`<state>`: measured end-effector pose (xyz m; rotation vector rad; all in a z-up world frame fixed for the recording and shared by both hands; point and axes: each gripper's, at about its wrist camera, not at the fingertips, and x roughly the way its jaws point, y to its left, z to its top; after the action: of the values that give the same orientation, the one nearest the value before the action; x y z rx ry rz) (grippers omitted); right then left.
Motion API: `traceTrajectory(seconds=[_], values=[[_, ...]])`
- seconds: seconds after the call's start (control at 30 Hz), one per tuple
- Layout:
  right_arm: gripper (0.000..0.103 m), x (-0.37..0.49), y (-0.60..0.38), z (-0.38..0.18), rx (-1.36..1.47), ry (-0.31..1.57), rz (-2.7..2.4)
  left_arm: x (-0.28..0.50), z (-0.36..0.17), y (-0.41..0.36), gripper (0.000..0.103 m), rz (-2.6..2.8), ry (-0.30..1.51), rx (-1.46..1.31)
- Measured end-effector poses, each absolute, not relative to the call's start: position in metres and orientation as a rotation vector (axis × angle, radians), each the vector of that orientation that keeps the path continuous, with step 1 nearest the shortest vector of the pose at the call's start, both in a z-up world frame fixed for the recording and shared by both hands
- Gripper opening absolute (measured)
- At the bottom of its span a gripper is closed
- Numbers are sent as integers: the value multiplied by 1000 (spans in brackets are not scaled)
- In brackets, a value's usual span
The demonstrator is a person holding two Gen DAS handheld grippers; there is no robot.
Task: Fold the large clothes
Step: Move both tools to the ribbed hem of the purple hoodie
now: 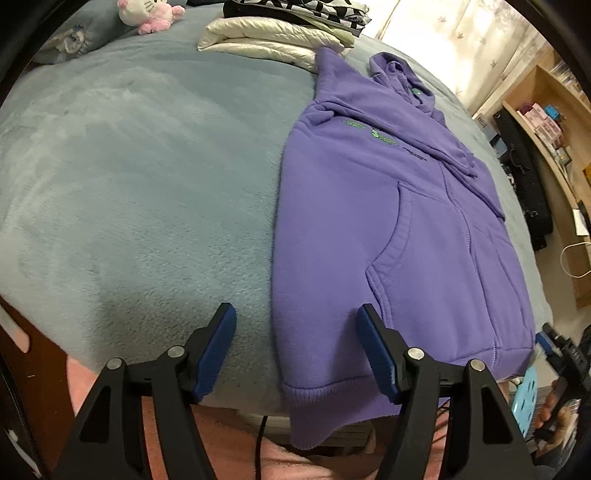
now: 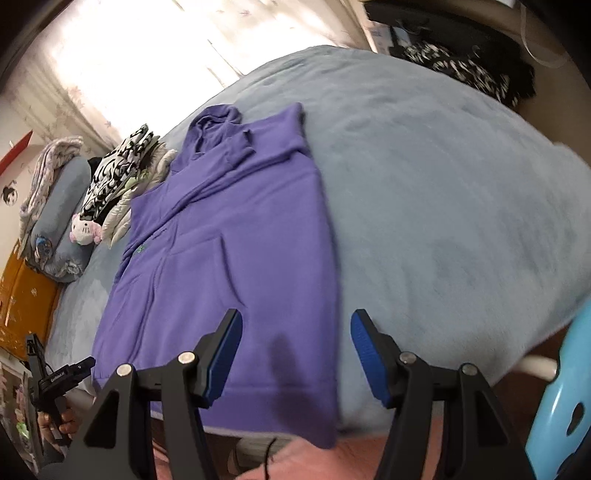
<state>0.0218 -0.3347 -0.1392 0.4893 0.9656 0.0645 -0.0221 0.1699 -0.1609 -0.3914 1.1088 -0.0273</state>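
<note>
A purple hoodie [image 1: 399, 221] lies flat on a grey-blue blanket [image 1: 147, 192], sleeves folded in over the body, hem hanging over the near bed edge. My left gripper [image 1: 295, 347] is open and empty, hovering over the hoodie's near left hem corner. In the right wrist view the hoodie [image 2: 229, 258] lies left of centre on the blanket [image 2: 443, 206]. My right gripper [image 2: 295, 350] is open and empty, above the hoodie's near right hem corner. The left gripper also shows in the right wrist view [image 2: 83, 367] at the far left, held in a hand.
Folded clothes [image 1: 273, 37] are stacked at the far end of the bed, next to a plush toy [image 1: 147, 14] and a pillow [image 2: 59, 229]. A wooden shelf [image 1: 554, 147] stands on the right. A blue plastic stool [image 2: 561, 398] is by the near bed corner.
</note>
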Motion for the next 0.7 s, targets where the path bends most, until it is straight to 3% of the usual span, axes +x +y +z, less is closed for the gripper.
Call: traceTrajectory(seconds=[0.7], values=[[61,28,-316,-181,693,969,423,-21,-187,180,71,-272,1079,-606]])
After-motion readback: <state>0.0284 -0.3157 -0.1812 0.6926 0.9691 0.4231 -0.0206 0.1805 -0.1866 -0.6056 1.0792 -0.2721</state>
